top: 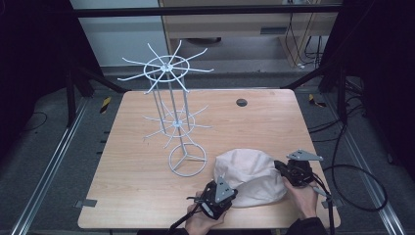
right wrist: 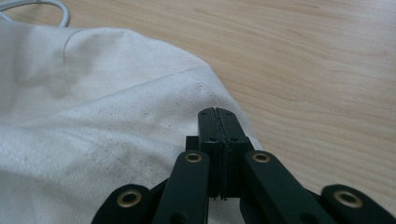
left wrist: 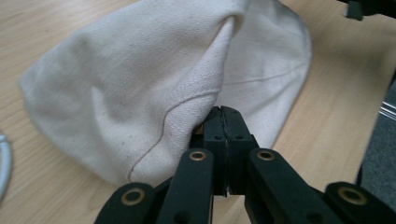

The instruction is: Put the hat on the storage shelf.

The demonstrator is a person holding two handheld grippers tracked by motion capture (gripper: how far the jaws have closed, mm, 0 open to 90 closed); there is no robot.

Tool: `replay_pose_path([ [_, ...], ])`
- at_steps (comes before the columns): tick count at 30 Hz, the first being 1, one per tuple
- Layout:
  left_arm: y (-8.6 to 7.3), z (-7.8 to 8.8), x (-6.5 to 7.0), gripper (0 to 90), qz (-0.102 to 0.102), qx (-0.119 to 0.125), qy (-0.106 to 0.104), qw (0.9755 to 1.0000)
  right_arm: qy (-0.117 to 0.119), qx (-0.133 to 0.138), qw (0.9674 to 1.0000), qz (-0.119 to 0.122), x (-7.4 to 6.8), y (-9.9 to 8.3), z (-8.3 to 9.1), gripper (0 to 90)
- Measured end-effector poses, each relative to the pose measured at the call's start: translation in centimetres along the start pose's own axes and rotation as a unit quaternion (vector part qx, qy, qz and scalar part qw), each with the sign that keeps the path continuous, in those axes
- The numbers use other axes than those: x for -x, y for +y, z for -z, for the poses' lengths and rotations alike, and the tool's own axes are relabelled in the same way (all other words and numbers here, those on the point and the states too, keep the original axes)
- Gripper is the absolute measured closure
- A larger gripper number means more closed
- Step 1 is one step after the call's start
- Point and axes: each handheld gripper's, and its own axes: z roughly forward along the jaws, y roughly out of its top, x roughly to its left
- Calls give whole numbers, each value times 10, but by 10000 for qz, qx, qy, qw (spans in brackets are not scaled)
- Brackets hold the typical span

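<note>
1. Two grippers sit at the near edge of the wooden table (top: 147, 161) — each one is held by a person's hand.
2. The left gripper (top: 226, 182) is at the near left side of a cream cloth hat (top: 252, 176). In the left gripper view its black jaws are pressed tight together, and a fold of the hat's edge (left wrist: 196, 116) lies right against their tips. It looks like they pinch that fold, but the spot where they meet the cloth is partly hidden.
3. The right gripper (top: 280, 166) is at the right side of the hat. In the right gripper view its jaws are pressed together too, with their tips resting on the hat's rim (right wrist: 177, 93). Whether cloth is caught between them cannot be told.
4. The hat lies on the near right part of the table, between the two grippers. It is puffed up like a soft dome.
5. A white wire rack (top: 169, 93) stands left of the hat and farther away. It has a round base (top: 187, 160) near the hat and two rings of thin arms.
6. A small dark round spot (top: 242, 102) sits on the far part of the table.
7. No words or labels can be read on the hat — or on anything else.
</note>
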Motion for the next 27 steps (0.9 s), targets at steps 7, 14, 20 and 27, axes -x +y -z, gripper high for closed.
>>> replay_pose_path([
  [7, 1, -2, -16, 900, 82, -23, 176, 9998, 60, -90, 9999, 29, -7, -9, 11, 900],
  [14, 4, -11, -29, 900, 208, 20, 321, 9993, 71, -195, 9996, 191, -14, -16, 18, 900],
  [20, 9, -21, -38, 900, 311, 38, 447, 9985, 151, -234, 9994, 227, -22, -23, 27, 900],
  [27, 16, -37, -44, 900, 343, 32, 551, 9979, 341, -229, 9989, 238, -31, -29, 34, 900],
])
